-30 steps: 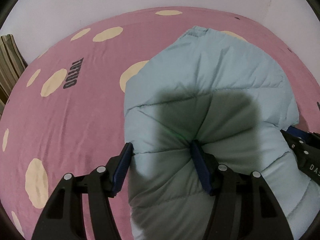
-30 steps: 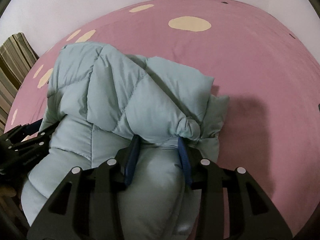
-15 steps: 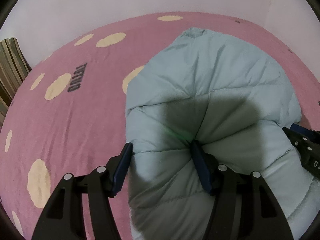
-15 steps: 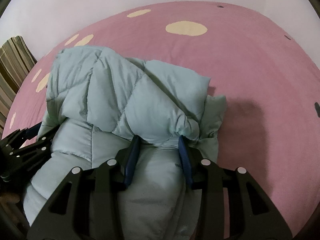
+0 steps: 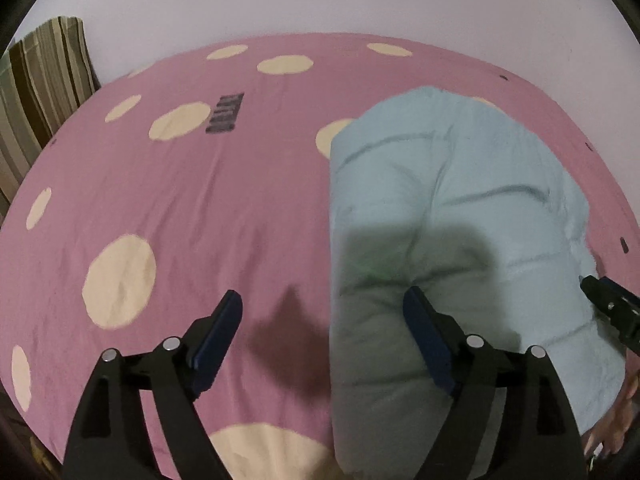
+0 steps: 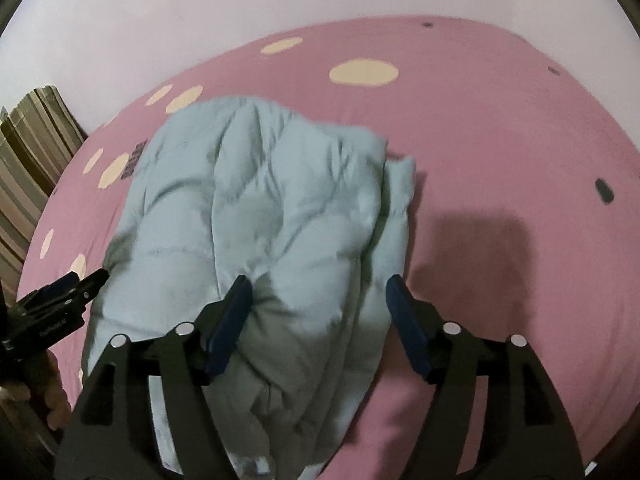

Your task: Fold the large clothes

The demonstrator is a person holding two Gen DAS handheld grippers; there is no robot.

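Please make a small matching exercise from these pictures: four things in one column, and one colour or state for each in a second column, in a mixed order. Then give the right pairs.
Things:
1. puffy jacket
2. bed sheet
3. left gripper
4. striped cloth

Colours or states:
A. pink with cream dots
B. brown and beige, at the left edge of the bed
C. pale blue, folded in a heap
D. jaws wide apart, holding nothing

Pairs: 1-C, 2-A, 3-D, 4-B

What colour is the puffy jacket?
Pale blue-green jacket, plain and quilted; clearest in the right wrist view.
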